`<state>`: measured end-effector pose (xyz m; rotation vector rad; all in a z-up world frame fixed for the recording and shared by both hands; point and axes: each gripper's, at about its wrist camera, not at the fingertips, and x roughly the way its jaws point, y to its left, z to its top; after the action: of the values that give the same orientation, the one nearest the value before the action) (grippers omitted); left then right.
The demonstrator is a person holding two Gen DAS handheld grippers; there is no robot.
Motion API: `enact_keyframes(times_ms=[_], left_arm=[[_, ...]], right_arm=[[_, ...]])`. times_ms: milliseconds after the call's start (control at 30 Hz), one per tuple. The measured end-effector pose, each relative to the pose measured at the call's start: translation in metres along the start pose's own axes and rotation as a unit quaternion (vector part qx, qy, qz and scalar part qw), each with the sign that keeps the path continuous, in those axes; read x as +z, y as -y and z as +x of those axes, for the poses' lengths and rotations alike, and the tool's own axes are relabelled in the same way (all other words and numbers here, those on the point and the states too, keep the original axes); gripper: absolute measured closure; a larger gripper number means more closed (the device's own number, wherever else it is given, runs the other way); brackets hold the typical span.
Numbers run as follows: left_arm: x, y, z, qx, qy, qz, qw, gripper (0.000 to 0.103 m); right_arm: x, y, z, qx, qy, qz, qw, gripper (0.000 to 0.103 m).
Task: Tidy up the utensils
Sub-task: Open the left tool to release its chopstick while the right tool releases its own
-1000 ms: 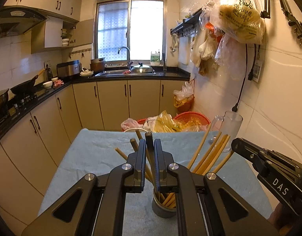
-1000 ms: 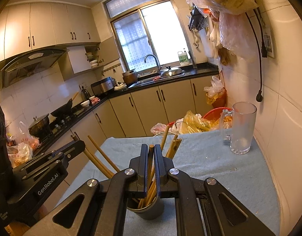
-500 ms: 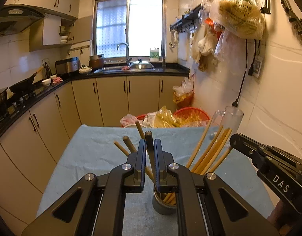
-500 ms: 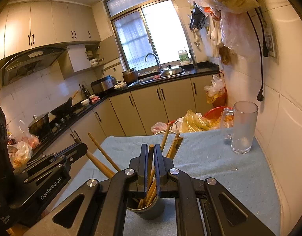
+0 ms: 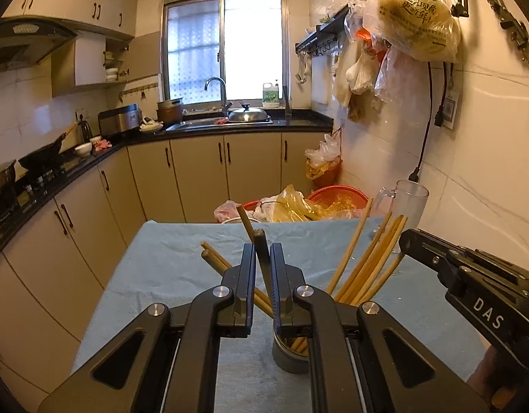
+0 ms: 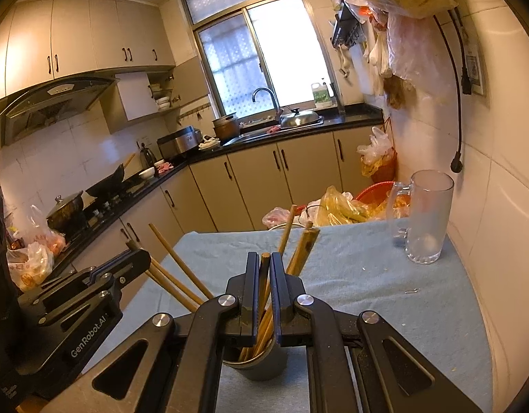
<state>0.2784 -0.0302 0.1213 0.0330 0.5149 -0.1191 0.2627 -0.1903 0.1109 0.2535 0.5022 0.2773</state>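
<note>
I have my left gripper and right gripper each clamped on a chopstick above the cup, nearly all chopsticks already inside.

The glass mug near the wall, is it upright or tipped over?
Upright. The glass mug stands on its base on the blue cloth, mouth upward.

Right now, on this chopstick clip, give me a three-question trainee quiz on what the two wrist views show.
1. True or false: the left gripper is shut on a chopstick.
2. What holds the bundle of chopsticks? A) glass mug B) metal cup C) red basket
3. Fill in: the glass mug stands on the blue ____.

Key: 1 true. 2 B, the metal cup. 3 cloth.
</note>
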Motion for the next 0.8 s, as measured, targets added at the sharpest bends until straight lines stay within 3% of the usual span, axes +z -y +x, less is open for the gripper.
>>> enact_keyframes(times_ms=[800], left_arm=[[-0.0049, 0.0037, 0.0014, 0.016, 0.009, 0.017, 0.9997, 0.095]], right_arm=[[-0.0005, 0.003, 0.0045, 0.0, 0.004, 0.006, 1.0, 0.096]])
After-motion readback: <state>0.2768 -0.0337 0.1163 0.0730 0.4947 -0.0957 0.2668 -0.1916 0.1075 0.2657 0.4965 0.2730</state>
